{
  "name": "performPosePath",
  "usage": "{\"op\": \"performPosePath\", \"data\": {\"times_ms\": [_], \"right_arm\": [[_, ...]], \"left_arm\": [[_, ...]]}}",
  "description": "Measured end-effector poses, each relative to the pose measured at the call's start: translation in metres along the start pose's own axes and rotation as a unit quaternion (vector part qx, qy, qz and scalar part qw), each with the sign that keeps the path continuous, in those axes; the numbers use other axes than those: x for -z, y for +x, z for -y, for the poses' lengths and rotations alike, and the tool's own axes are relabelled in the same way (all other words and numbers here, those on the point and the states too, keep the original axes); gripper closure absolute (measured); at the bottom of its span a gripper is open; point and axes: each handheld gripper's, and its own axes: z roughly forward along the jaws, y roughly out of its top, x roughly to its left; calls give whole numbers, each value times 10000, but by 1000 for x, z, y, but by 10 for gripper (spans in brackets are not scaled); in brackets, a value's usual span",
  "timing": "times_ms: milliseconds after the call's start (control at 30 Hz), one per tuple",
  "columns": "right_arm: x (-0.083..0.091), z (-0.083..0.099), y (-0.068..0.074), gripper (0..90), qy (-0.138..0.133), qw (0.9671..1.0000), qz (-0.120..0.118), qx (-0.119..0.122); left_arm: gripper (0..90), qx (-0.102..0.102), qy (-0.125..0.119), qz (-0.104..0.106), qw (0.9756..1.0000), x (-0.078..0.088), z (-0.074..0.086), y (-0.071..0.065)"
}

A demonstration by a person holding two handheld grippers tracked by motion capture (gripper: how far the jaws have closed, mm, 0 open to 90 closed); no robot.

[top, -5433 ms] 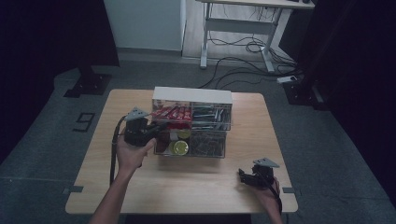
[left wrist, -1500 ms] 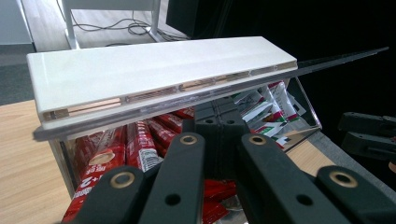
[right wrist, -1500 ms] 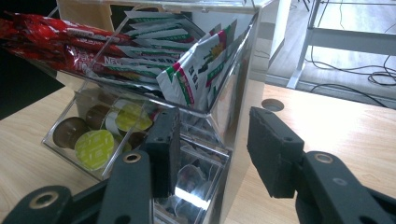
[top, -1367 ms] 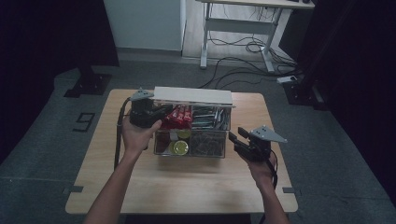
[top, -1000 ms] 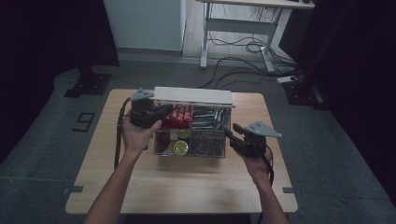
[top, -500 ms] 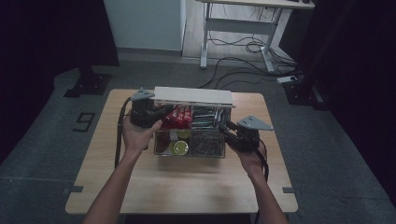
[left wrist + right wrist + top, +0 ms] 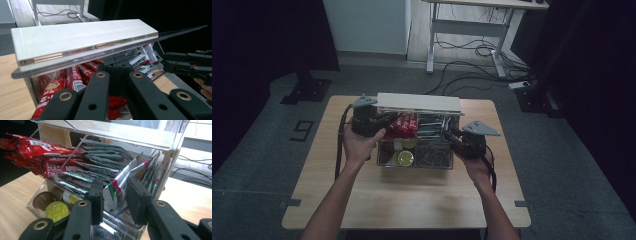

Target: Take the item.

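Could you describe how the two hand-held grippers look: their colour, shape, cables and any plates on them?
Both the left gripper and the right gripper are black, each with a grey three-cornered plate on top. A black cable trails from each one. In the gripper views, the jaws are flat black bars joined by links with round metal-ringed pivots. The forearms are bare, with no sleeves visible.

Legible markings
"NESCAFÉ" on red sachets [image 7: 53, 167] left of the right gripper's jaws; "+2" on red sachet [image 7: 48, 96].
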Motion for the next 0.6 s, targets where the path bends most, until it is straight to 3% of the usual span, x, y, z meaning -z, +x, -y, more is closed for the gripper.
{"op": "performPosePath", "data": {"times_ms": [600], "right_arm": [[-17,-2,-1,717,123,9997,196,110]], "left_arm": [[895,3,-1,29,10000,0,0,1]]}}
